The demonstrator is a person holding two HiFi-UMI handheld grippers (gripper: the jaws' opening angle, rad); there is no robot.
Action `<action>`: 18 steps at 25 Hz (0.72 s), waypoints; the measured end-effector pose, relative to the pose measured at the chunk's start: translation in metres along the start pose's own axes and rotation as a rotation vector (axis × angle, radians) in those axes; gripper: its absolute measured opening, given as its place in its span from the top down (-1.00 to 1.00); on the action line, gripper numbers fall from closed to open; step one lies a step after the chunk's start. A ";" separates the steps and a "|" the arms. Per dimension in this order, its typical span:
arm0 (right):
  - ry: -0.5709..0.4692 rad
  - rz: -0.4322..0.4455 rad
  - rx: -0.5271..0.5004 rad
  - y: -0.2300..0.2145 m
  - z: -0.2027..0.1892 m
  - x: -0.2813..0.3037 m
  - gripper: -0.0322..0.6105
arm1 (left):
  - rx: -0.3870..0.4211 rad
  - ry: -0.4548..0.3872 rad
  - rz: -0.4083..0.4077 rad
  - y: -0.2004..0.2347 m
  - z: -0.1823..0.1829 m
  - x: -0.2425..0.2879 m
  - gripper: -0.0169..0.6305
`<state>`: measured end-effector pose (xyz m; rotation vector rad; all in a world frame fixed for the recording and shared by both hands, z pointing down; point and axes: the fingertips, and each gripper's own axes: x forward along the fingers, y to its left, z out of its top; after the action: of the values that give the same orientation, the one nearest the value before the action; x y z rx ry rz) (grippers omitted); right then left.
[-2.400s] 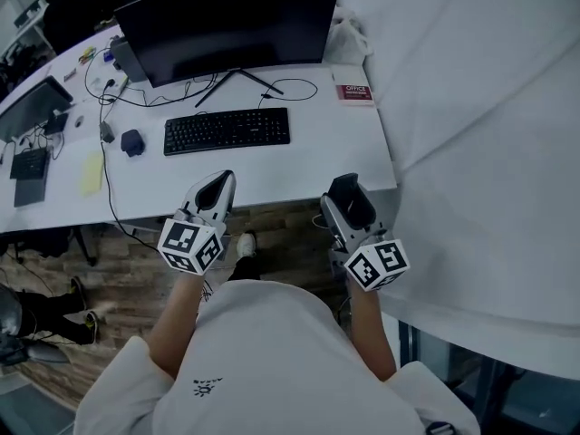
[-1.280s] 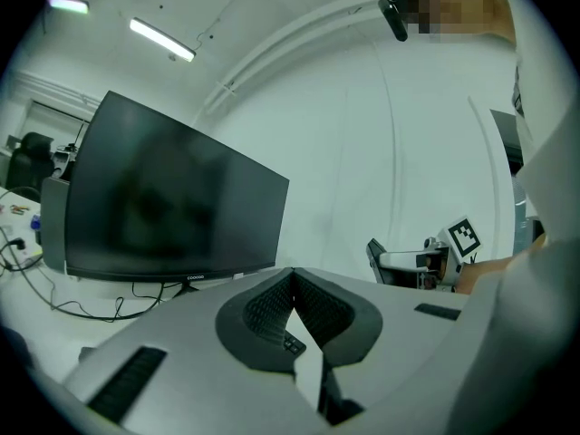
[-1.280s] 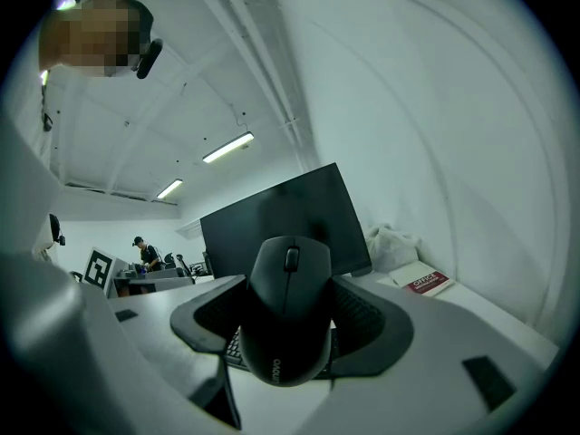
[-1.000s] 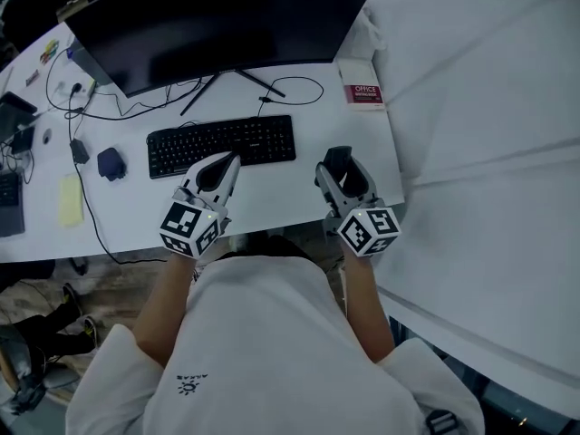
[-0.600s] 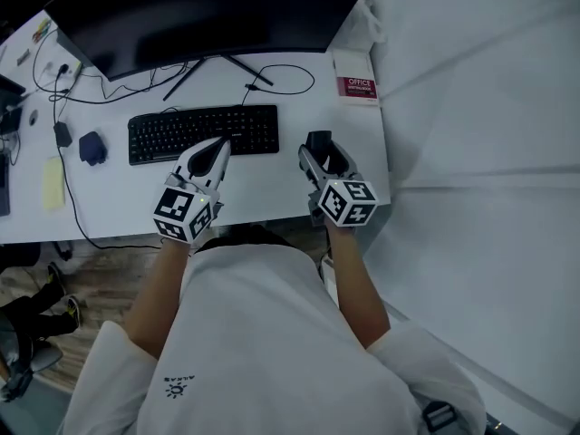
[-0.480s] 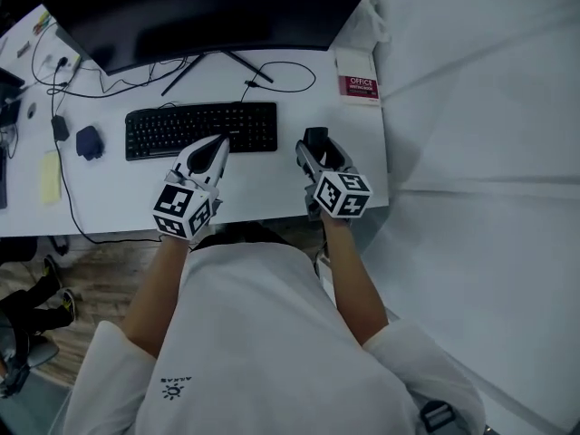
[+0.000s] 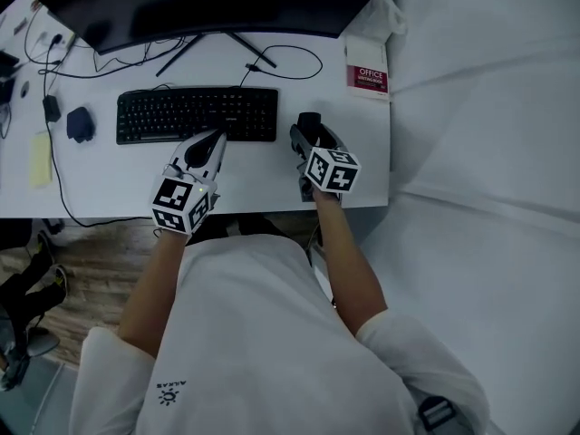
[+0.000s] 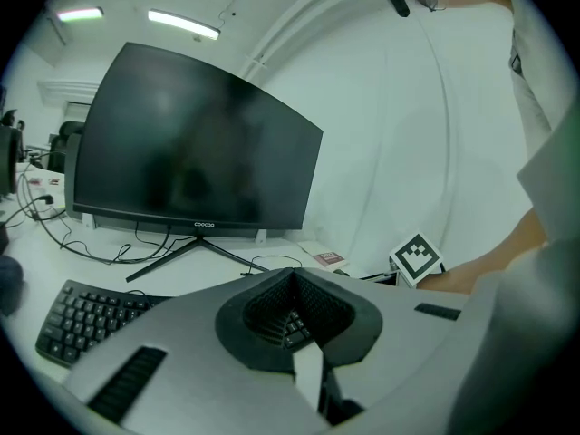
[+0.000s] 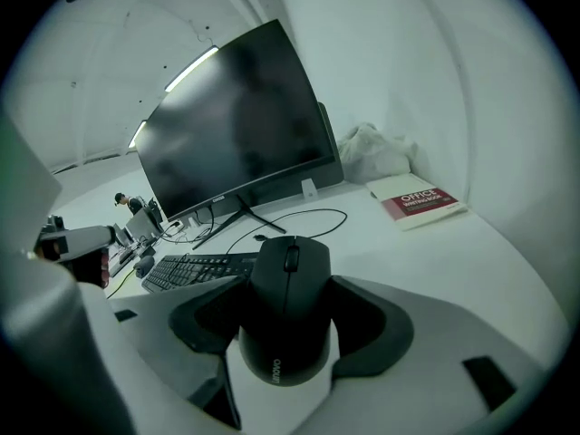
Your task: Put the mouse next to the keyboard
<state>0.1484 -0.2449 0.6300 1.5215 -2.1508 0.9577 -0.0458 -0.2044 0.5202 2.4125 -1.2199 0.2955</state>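
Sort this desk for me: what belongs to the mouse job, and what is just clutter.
In the job:
mouse, held by the right gripper
keyboard

Lying about:
monitor
red booklet
cables
yellow note
dark object left of the keyboard
left gripper, shut and empty

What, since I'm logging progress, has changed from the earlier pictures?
The right gripper, still shut on the mouse, moved forward from the desk edge to the keyboard, right of it. The left gripper, shut and empty, advanced to its front edge. Keyboard, monitor stayed.
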 end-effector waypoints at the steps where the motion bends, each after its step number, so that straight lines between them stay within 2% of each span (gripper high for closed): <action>1: 0.013 -0.004 -0.001 -0.003 -0.003 0.003 -0.02 | -0.008 0.003 0.006 0.001 -0.002 0.000 0.91; 9: 0.094 -0.029 -0.026 -0.012 -0.009 0.024 -0.02 | -0.032 0.033 0.026 0.007 -0.014 0.005 0.91; 18: 0.169 -0.058 -0.055 -0.015 -0.017 0.038 -0.02 | -0.040 0.041 0.010 0.004 -0.015 0.015 0.91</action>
<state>0.1459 -0.2627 0.6706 1.4154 -1.9886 0.9635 -0.0400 -0.2102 0.5403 2.3560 -1.2086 0.3188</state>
